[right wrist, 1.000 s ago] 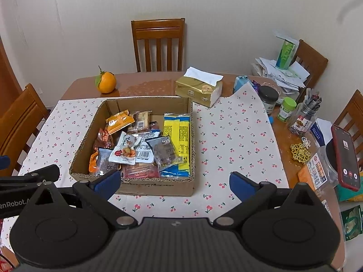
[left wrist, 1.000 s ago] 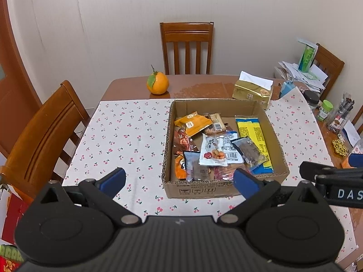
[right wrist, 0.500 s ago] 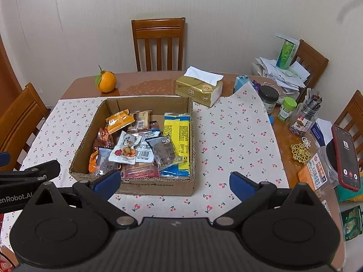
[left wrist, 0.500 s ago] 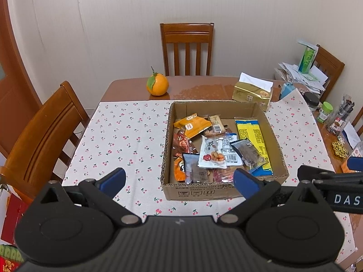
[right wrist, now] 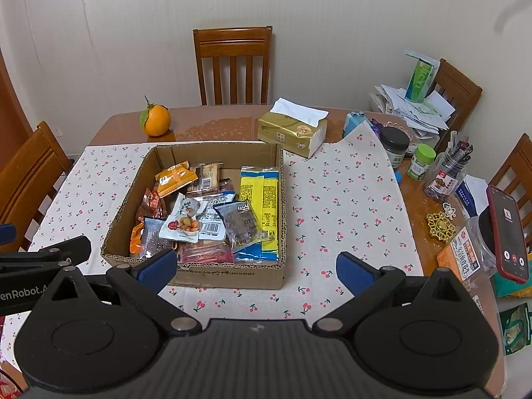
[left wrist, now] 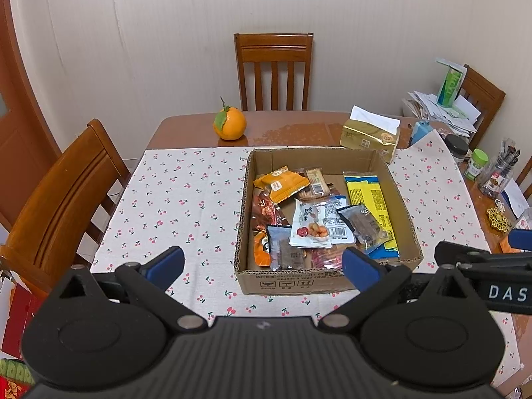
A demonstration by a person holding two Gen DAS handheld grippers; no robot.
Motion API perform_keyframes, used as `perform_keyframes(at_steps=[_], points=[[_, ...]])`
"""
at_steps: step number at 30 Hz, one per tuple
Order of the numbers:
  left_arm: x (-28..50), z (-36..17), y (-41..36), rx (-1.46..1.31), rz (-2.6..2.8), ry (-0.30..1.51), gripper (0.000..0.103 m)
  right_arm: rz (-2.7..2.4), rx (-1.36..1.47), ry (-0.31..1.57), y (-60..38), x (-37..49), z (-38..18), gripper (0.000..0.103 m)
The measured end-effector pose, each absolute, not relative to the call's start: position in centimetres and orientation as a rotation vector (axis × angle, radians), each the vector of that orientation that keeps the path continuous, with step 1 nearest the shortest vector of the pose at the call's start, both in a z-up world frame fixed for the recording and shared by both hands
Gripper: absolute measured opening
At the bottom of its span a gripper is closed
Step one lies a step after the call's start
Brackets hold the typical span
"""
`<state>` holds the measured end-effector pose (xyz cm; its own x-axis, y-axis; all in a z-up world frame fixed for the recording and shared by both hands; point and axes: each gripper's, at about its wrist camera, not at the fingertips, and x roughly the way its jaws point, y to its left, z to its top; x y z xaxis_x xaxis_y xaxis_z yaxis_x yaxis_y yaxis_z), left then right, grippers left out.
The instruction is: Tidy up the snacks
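2 grippers hang above the near edge of the table, both spread wide and holding nothing. The left gripper [left wrist: 262,262] has its blue pads apart, one over the cloth [left wrist: 186,196] and the other in front of the box's near wall. The right gripper [right wrist: 254,267] is just as wide — its left pad overlaps the box's near corner, its right pad sits over bare cloth.

The box [left wrist: 296,281] — open-topped cardboard — rests on the cherry-print cloth in the middle of the table [left wrist: 299,129]. The snacks lie inside it in a loose pile: an orange packet [left wrist: 281,183] toward the far left, a long yellow packet [left wrist: 370,199] along the right wall, a white packet [left wrist: 311,224] with a fruit picture in the middle, a clear packet [left wrist: 362,224] of dark pieces partly over the yellow one, and red wrappers against the near wall.

Beyond the box sit an orange [left wrist: 229,126] with a leaf and a gold tissue pack [left wrist: 369,134]. At the right edge, jars [right wrist: 394,144], a pen holder and a red phone [right wrist: 507,232] stand well apart from the box.
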<state>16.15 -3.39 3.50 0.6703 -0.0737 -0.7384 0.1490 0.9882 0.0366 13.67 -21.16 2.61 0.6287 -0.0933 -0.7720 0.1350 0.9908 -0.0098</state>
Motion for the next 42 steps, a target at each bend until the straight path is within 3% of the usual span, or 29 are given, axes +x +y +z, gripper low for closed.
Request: perform_keyframes(at_steps=[42], points=[[16.09, 3.54, -3.27, 0.09, -0.114, 0.829, 0.101, -0.125, 0.04, 0.875, -20.99, 13.59, 2.74, 0.103]])
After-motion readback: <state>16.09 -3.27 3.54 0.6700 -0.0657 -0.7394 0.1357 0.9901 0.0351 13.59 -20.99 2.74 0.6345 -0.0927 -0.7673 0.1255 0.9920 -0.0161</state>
